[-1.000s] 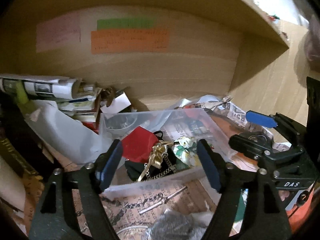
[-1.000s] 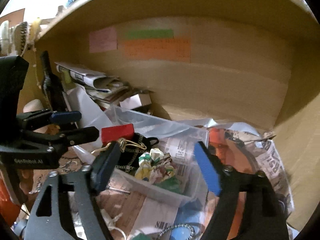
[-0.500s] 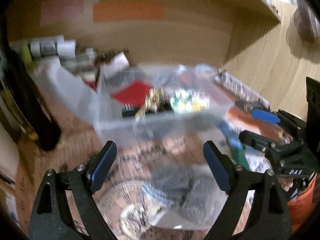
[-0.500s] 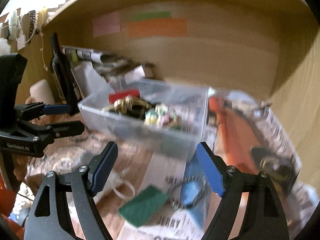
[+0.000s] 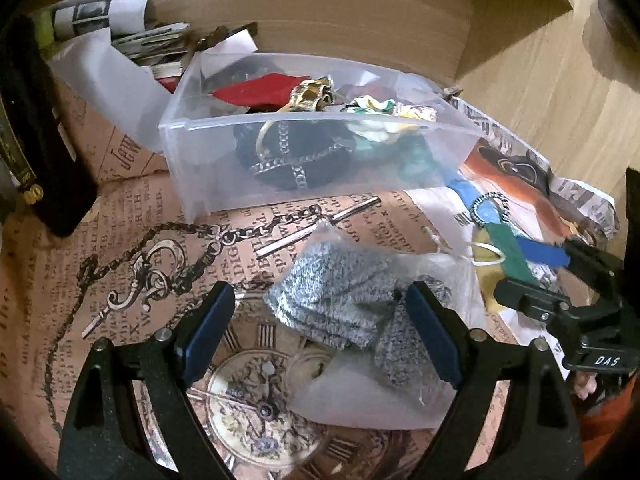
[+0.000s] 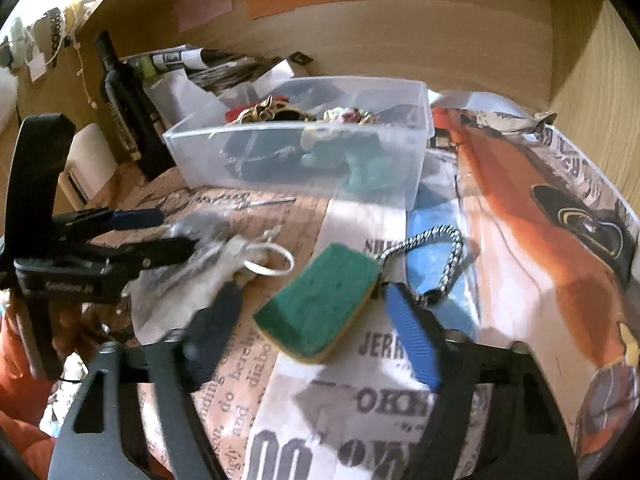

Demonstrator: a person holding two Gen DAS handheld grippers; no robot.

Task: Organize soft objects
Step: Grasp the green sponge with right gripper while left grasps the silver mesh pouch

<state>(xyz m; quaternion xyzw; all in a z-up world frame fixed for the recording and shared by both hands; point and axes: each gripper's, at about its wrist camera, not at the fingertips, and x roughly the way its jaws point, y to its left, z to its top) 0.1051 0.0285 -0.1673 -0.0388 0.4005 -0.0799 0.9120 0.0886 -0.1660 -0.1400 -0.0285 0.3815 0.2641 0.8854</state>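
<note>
A clear plastic bin holds a red cloth, a black item with chains and a green-and-white cloth. It also shows in the right wrist view. My left gripper is open, its fingers on either side of a grey knit cloth in a clear bag. My right gripper is open around a green sponge with a yellow base. The sponge also shows in the left wrist view.
A metal chain loop lies beside the sponge on printed paper. A white ring lies near the bag. A dark bottle and rolled papers stand at the back left. Wooden walls close the back and right.
Both grippers have pulled back from the bin and dropped lower. The left now straddles the grey knit cloth, the right straddles the green sponge.
</note>
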